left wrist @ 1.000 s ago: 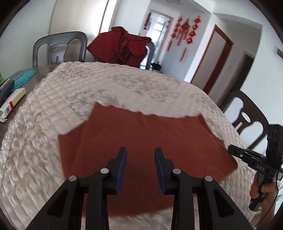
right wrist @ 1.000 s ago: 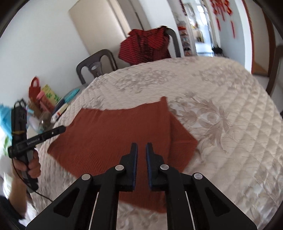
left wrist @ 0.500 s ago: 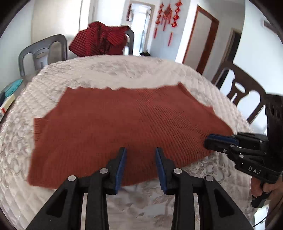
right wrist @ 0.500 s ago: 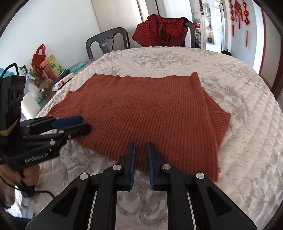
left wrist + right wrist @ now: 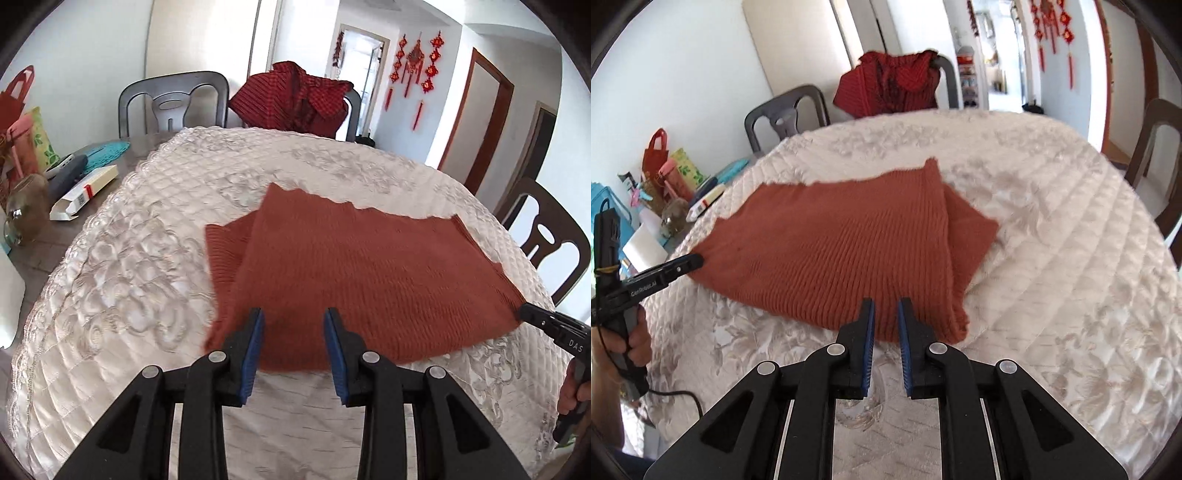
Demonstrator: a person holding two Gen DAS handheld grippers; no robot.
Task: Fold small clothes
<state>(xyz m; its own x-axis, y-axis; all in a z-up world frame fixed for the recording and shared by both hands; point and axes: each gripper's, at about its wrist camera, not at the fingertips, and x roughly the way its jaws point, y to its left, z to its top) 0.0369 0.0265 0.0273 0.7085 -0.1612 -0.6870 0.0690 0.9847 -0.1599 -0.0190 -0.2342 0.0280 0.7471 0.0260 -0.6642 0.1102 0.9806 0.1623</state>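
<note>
A rust-red knitted garment [image 5: 369,266] lies flat on the quilted cream tablecloth [image 5: 129,295], with a sleeve folded under each side. My left gripper [image 5: 293,317] is open, its blue-padded fingers over the garment's near left edge, holding nothing. My right gripper [image 5: 885,306] is open with a narrow gap, over the garment [image 5: 842,251] near its near right corner, holding nothing. The right gripper's tip [image 5: 532,314] shows at the garment's right corner in the left wrist view. The left gripper's tip [image 5: 690,263] shows at the garment's left corner in the right wrist view.
A red checked garment [image 5: 295,99] hangs on a far chair. A grey chair [image 5: 173,103] stands beside it and a brown chair [image 5: 546,236] at the right. A box [image 5: 85,192], a jar [image 5: 26,206] and bags sit on bare table at the left.
Both grippers have drawn back and apart toward the garment's near corners. The right gripper's gap has widened slightly. The garment lies as before.
</note>
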